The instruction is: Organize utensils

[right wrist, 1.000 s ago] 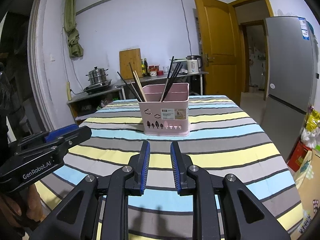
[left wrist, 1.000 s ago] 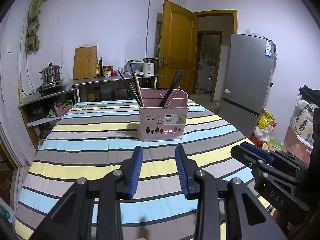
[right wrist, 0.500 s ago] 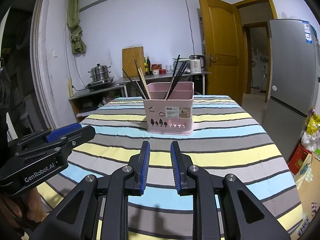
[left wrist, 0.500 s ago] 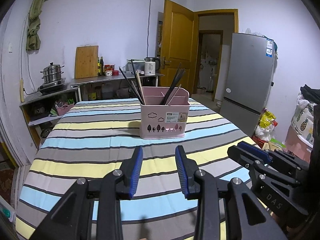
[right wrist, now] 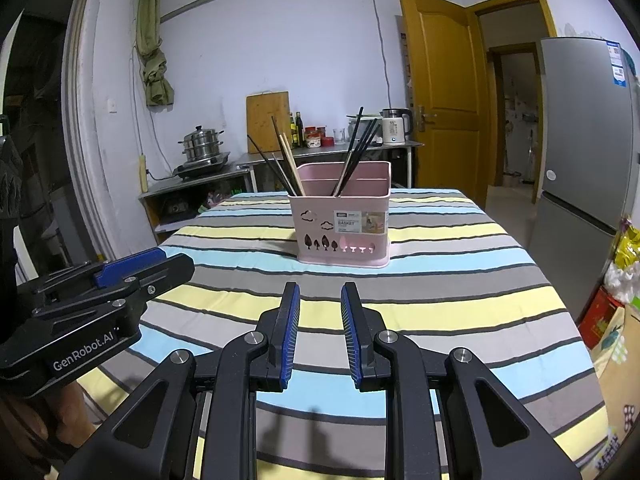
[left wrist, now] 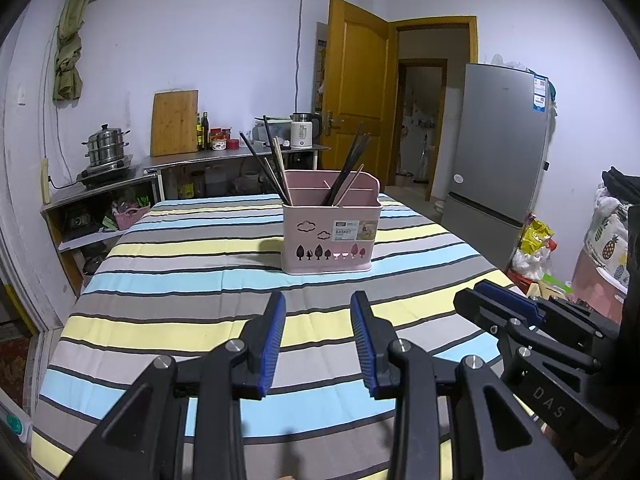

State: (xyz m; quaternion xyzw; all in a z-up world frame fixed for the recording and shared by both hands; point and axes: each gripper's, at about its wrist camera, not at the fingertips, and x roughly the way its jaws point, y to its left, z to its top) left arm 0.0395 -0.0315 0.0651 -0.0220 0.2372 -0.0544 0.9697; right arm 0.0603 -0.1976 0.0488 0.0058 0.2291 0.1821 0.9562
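The white label on the pink utensil holder point(left wrist: 330, 227) reads "BASKET". The right gripper point(left wrist: 496, 316), just right of the holder in the left wrist view, bears "DAS". The left gripper point(right wrist: 160, 268), left of the holder, bears "GenRobot.AI".

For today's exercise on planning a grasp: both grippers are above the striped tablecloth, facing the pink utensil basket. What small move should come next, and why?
Probably ease the right gripper forward toward the pink utensil basket. Both it and the left gripper are empty, jaws apart, short of the basket, and the chopsticks lean out of it within easy approach.
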